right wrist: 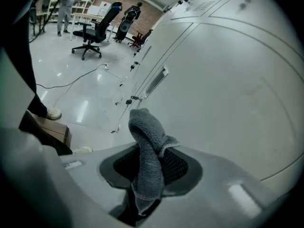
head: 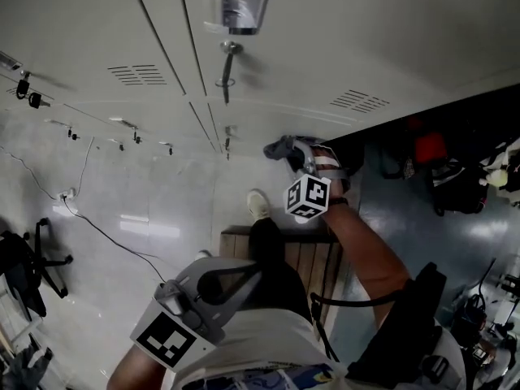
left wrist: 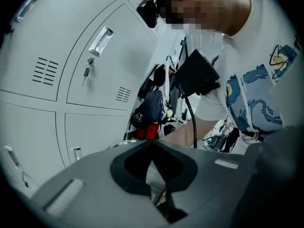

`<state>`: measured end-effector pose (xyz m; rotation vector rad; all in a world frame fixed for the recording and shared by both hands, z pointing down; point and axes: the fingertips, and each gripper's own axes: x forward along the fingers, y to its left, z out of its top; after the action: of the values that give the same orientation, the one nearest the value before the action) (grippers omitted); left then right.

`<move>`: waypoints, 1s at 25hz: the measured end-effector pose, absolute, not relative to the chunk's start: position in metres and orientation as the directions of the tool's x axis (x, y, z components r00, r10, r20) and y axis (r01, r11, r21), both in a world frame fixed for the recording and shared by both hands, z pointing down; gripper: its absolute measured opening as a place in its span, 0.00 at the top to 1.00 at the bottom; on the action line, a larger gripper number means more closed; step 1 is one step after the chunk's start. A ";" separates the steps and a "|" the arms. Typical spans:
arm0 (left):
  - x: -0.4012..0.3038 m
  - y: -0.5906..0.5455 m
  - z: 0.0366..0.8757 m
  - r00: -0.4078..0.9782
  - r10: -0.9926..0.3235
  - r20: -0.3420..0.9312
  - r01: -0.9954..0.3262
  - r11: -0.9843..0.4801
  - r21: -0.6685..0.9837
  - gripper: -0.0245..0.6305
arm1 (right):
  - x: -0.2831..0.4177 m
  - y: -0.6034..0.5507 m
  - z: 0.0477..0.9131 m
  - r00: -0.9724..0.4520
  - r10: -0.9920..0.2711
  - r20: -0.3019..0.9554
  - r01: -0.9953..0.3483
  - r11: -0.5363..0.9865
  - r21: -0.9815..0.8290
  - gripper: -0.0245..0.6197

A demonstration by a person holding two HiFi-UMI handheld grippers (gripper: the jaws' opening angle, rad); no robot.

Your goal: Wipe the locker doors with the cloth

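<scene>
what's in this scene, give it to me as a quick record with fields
setting: row of pale grey metal locker doors
right gripper: shut on a folded grey terry cloth, raised toward a door
cloth contact: cannot tell whether it touches the door
left gripper: shut, nothing in it, held low by the person's torso
below: slatted wooden bench under the person's leg
</scene>
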<state>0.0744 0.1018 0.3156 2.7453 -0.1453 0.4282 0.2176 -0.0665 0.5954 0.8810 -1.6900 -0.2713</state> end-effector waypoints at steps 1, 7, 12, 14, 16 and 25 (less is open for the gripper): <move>0.073 0.101 0.317 0.947 -0.049 0.317 -0.161 -0.928 0.336 0.96 | 0.218 -0.066 0.608 -0.066 -0.664 0.745 -0.411 0.698 0.586 0.79; 0.069 0.100 0.330 0.935 -0.056 0.349 -0.188 -0.914 0.359 0.96 | 0.220 -0.065 0.675 -0.059 -0.620 0.783 -0.420 0.727 0.544 0.79; 0.067 0.098 0.333 0.928 -0.075 0.364 -0.215 -0.906 0.363 0.96 | 0.224 -0.064 0.726 -0.025 -0.557 0.830 -0.423 0.758 0.496 0.79; 0.066 0.097 0.333 0.927 -0.085 0.366 -0.225 -0.906 0.358 0.96 | 0.222 -0.064 0.738 -0.016 -0.539 0.842 -0.417 0.769 0.484 0.79; 0.064 0.096 0.335 0.925 -0.092 0.369 -0.232 -0.905 0.355 0.96 | 0.223 -0.063 0.747 -0.003 -0.524 0.851 -0.407 0.779 0.478 0.79; 0.057 0.106 0.329 0.930 -0.094 0.354 -0.224 -0.911 0.345 0.96 | 0.212 -0.052 0.718 -0.004 -0.496 0.868 -0.370 0.808 0.460 0.79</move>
<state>0.0565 0.1064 0.3287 2.7017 -0.2317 0.4696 0.2122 -0.0517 0.7180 0.6996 -1.6146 -0.1133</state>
